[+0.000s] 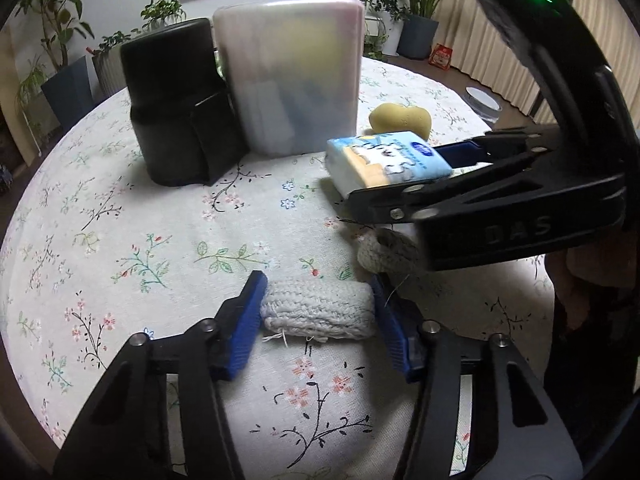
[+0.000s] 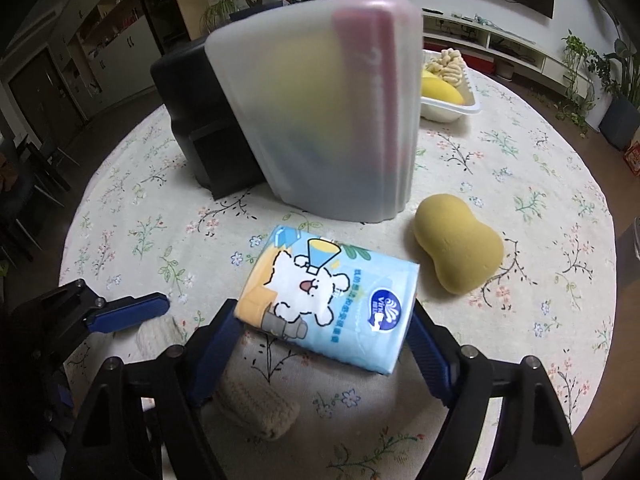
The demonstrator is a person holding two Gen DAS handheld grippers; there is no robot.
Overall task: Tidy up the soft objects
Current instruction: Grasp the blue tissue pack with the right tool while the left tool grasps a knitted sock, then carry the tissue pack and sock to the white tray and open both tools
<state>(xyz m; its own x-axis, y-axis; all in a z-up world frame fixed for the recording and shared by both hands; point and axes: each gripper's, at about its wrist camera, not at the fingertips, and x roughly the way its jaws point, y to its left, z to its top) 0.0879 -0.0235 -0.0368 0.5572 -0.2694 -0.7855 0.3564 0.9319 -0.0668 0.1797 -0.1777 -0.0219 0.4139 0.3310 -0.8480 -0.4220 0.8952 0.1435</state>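
A white knitted roll [image 1: 320,314] lies on the flowered tablecloth [image 1: 160,240], and my left gripper [image 1: 318,280] is shut on it, one blue pad against each end. In the right wrist view one blue finger [image 2: 128,312] of that gripper shows over the roll [image 2: 156,332]. My right gripper [image 2: 323,306] is shut on a light blue tissue pack [image 2: 332,304] printed with a white cartoon bear; both pads touch its sides. The same gripper [image 1: 396,172] and pack [image 1: 384,160] show at the right in the left wrist view. A yellow peanut-shaped sponge [image 2: 458,248] lies just right of the pack.
A beige knitted piece [image 2: 256,408] lies under the right gripper's left finger. A tall translucent container [image 2: 328,112] stands behind the pack against a black appliance [image 1: 172,100]. A white tray of food [image 2: 452,108] sits behind that. A glass dish [image 1: 482,100] sits beyond the table's right edge.
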